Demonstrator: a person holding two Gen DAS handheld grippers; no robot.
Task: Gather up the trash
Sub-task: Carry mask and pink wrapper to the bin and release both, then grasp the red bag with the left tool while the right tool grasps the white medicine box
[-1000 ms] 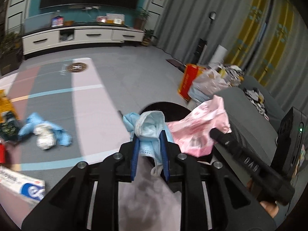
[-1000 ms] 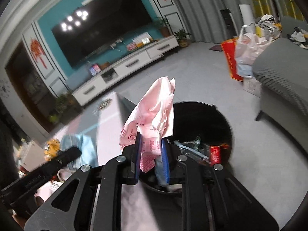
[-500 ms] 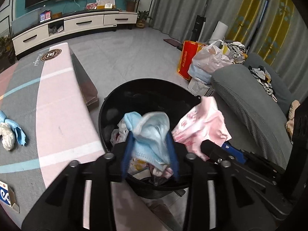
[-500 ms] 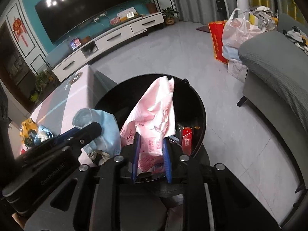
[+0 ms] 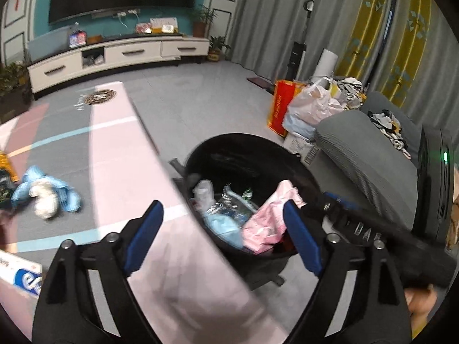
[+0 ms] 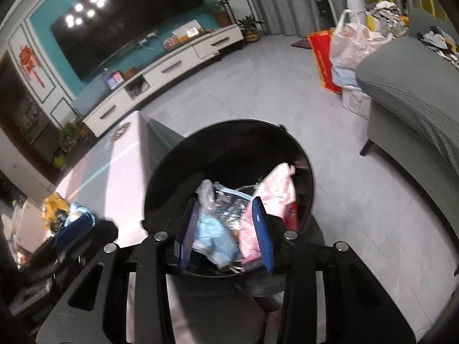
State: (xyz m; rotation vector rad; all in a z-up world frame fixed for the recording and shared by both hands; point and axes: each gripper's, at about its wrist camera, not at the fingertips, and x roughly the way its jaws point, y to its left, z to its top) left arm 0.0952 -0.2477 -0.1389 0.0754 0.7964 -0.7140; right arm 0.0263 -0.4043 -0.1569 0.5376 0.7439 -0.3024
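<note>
A round black trash bin [image 5: 246, 149] [image 6: 229, 134] stands on the floor beside the pink table edge. Inside lie a blue face mask [image 5: 226, 229] [image 6: 215, 238], a pink wrapper [image 5: 266, 223] [image 6: 278, 192] and other trash. My left gripper [image 5: 223, 235] is open and empty above the bin's near rim. My right gripper [image 6: 226, 232] is open and empty over the bin; it shows in the left wrist view [image 5: 358, 226] at the right.
A pink and grey table [image 5: 120, 172] holds blue cloth with a white wad [image 5: 43, 195] and a toothpaste box [image 5: 20, 272]. A grey sofa [image 6: 416, 86], bags [image 5: 309, 109] and a TV cabinet [image 5: 120, 54] surround the floor.
Both grippers opened. The blue mask and the pink wrapper dropped into the bin. The left gripper pulled back and tilted up.
</note>
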